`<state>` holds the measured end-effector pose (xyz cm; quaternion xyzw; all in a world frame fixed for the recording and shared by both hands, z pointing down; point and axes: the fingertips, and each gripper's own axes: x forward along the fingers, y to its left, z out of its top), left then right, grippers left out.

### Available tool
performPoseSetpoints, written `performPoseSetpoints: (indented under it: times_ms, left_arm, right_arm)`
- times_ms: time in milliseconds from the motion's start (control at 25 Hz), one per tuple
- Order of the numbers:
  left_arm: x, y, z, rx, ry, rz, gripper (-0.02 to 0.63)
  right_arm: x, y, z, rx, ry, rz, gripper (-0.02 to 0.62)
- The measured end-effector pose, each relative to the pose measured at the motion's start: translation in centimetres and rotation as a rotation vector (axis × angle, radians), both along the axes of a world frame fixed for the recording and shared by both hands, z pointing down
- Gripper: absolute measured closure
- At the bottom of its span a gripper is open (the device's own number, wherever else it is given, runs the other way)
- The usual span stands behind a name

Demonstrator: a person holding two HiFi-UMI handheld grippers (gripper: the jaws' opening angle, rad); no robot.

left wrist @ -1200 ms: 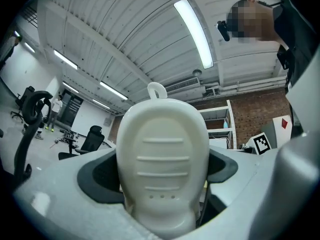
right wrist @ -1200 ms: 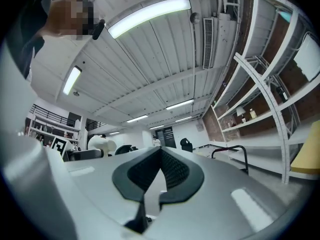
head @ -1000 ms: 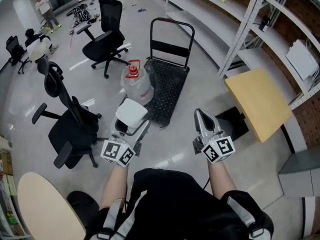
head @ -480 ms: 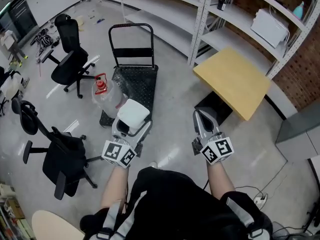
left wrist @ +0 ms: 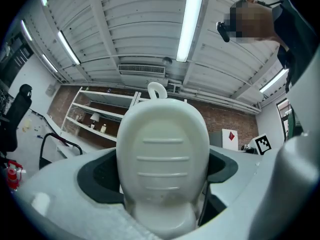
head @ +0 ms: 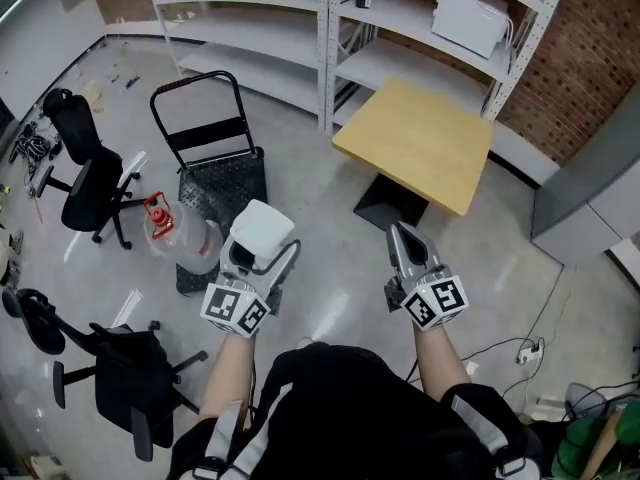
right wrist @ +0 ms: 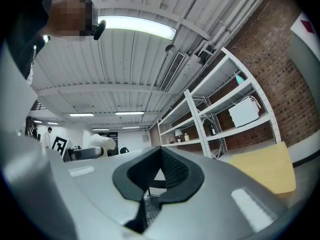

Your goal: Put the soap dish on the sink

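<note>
Step in hand: carriage; the soap dish (head: 262, 223) is held above the floor, and no sink is seen in any view.
Left gripper (head: 260, 256): jaws clamped on the dish.
Right gripper (head: 398, 230): jaws pressed together, nothing held.
Next move: the sink must be located and approached, with the dish kept level.
</note>
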<state>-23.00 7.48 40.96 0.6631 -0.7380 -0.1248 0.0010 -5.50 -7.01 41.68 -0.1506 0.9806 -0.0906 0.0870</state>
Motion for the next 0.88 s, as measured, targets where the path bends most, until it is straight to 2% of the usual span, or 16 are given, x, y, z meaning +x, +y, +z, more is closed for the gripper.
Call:
performPoseSetpoints:
  times_ms: [240, 480, 880]
  left_arm:
    - [0.4, -3.5, 0.1, 0.01, 0.005, 0.127, 0.14]
    - [1.3, -6.0, -0.2, 0.001, 0.014, 0.25, 0.14]
    - [1.0, -8.4, 1.1, 0.014, 0.028, 0.379, 0.14]
  right_arm:
    - [2.1, -1.4, -0.1, 0.008, 0.009, 0.127, 0.589]
    - [2.9, -1.2, 0.2, 0.017, 0.023, 0.207, 0.589]
    - [5.4, -1.2, 1.0, 0.005, 0.018, 0.384, 0.589]
